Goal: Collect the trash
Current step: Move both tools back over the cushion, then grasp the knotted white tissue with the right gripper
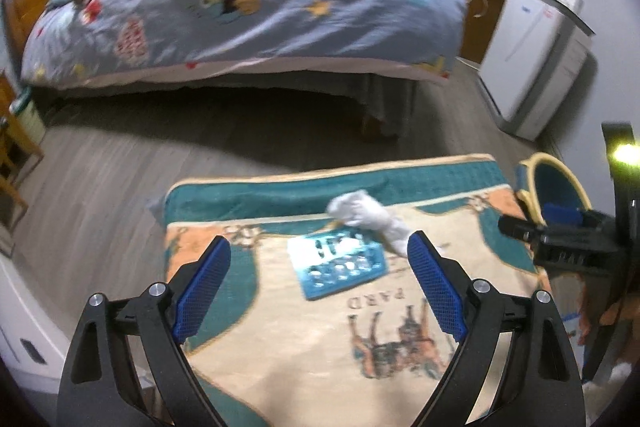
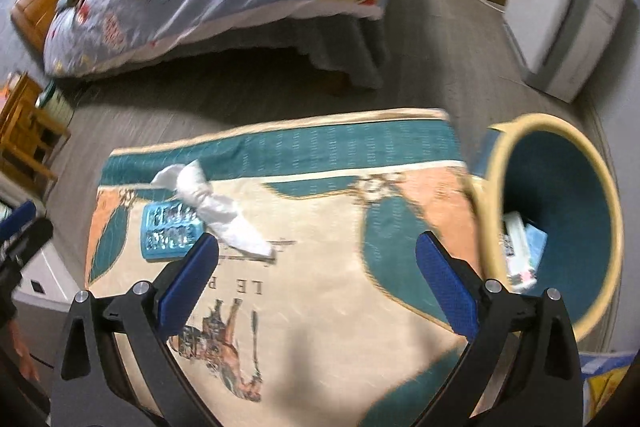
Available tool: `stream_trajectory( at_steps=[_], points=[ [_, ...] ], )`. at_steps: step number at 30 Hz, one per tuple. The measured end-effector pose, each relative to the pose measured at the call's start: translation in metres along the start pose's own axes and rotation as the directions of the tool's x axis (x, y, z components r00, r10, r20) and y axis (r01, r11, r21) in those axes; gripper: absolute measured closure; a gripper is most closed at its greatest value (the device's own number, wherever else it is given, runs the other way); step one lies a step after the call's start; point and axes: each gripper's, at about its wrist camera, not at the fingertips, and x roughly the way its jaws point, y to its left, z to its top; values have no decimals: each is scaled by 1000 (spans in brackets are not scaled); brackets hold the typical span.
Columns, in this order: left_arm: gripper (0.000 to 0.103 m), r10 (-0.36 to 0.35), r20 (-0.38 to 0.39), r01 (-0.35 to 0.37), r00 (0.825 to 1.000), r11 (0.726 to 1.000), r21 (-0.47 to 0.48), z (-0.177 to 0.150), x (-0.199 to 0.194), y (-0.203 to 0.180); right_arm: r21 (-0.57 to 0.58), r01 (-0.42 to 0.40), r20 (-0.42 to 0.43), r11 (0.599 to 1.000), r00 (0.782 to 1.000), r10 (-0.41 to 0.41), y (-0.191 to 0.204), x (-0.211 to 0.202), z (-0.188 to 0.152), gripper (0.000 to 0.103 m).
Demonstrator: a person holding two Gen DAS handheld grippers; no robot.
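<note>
A crumpled white tissue [image 1: 368, 217] and a blue blister pack [image 1: 340, 265] lie side by side on a patterned rug [image 1: 280, 347]. My left gripper [image 1: 320, 263] is open above the rug, its jaws wide on either side of the blister pack, short of it. My right gripper [image 2: 316, 261] is open and empty over the rug, with the tissue [image 2: 224, 215] and blister pack [image 2: 170, 231] at its left finger. A blue bin with a yellow rim [image 2: 560, 219] stands at the rug's right edge; it holds some packaging [image 2: 520, 251]. The bin also shows in the left wrist view [image 1: 556, 187], behind the right gripper [image 1: 560, 227].
A bed with a blue printed quilt [image 1: 248, 11] stands beyond the rug across grey wood floor [image 1: 100, 195]. A white appliance [image 1: 532, 59] is at the far right. Wooden furniture [image 2: 28, 135] stands at the left. A white cabinet [image 1: 24, 331] is at my near left.
</note>
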Motion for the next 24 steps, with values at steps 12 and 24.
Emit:
stream_trajectory(
  at_steps=[12, 24],
  points=[
    [14, 31, -76, -41, 997, 990, -133, 9, 44, 45, -163, -61, -54, 985, 997, 53, 53, 61, 11, 15],
    [14, 23, -115, -39, 993, 988, -147, 15, 64, 48, -202, -145, -127, 969, 985, 121, 86, 100, 15, 63]
  ],
)
